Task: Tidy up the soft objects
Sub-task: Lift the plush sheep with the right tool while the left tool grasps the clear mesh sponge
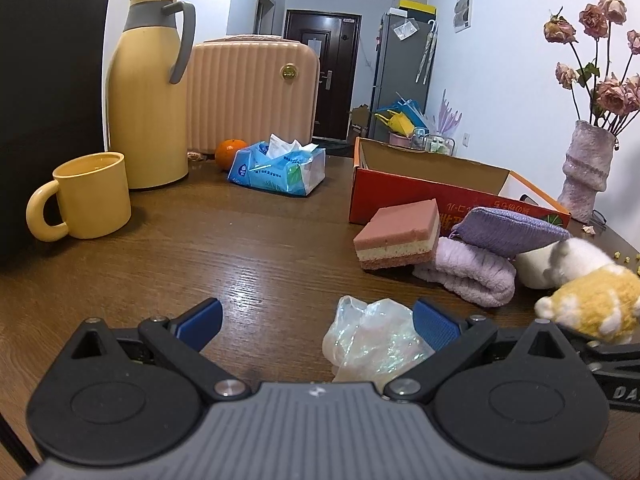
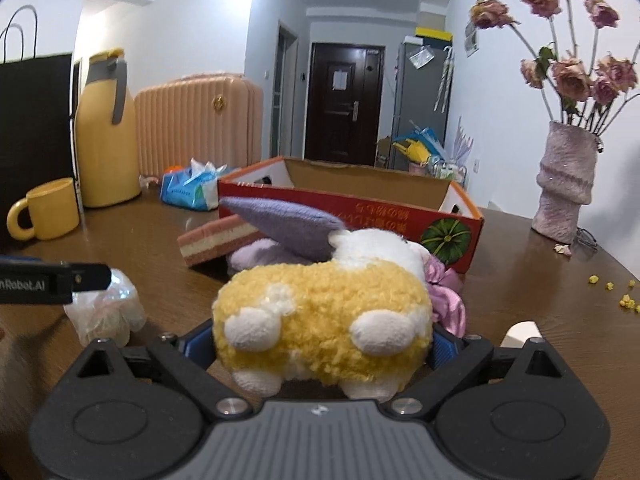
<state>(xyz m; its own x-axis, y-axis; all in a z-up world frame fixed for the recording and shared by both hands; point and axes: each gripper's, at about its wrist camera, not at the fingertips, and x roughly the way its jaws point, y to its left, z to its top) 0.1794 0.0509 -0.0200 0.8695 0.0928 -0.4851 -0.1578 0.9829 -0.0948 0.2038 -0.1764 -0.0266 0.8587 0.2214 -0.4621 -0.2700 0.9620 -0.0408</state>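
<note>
Two risks: right gripper point(image 2: 320, 344) jaws squeezing only plush toy point(image 2: 320, 320) fleece, likely slipping mid-lift; left gripper point(image 1: 316, 320) jaws gaping, snagging crinkled plastic bag point(image 1: 368, 336).

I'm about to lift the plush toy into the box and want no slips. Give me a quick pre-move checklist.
1. Right gripper jaws either side of the yellow-and-white plush toy: ok.
2. Grip firm: cannot tell.
3. Orange cardboard box open on top: ok.
4. Box interior free: cannot tell, floor hidden.
5. Left gripper open, clear of the toy: ok.
6. Crumpled plastic bag touching a left finger: not ok.
</note>
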